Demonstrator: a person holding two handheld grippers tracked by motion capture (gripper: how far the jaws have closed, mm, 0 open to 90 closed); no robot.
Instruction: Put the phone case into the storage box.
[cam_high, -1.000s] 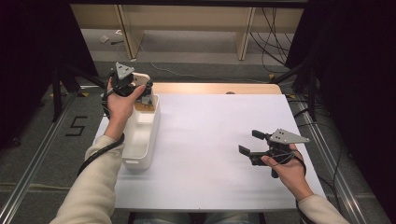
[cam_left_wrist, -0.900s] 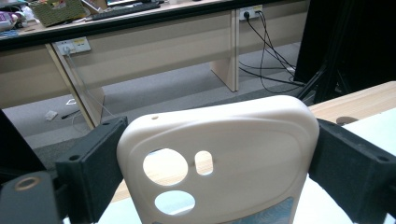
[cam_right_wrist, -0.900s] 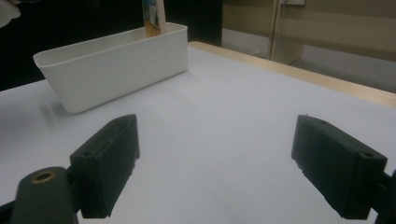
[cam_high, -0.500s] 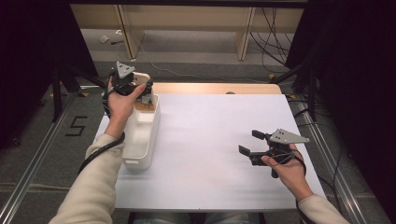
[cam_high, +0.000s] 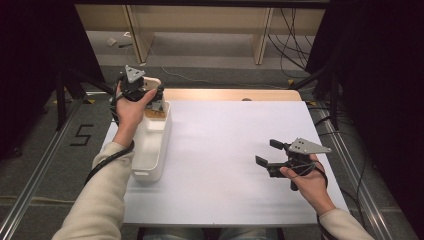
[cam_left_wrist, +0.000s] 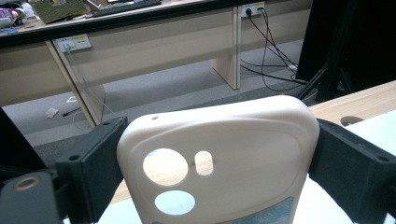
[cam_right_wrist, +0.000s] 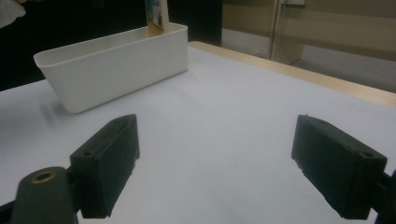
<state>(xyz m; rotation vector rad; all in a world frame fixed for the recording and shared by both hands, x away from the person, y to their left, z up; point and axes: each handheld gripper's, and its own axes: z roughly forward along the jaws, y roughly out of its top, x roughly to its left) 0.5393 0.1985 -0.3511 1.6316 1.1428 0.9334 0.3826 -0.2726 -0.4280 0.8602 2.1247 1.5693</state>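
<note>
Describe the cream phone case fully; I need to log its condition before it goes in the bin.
The phone case is cream, smooth and matte, likely soft silicone or plastic, with rounded corners. Its upper part has two round camera cutouts, a small oblong cutout and a tiny hole near the top edge. A blue patterned insert shows at its lower edge. It stands upright, clamped at both sides by the left tool, above the far end of the white bin. No damage is visible.

Cream plastic phone case (cam_left_wrist: 219, 158) w/ camera cut-outs was cropped at the 6 o'clock edge of the left gripper view, lower part unseen. In the high view, white rectangular plastic bin (cam_high: 150, 150) was partly hidden by the person's left forearm.
</note>
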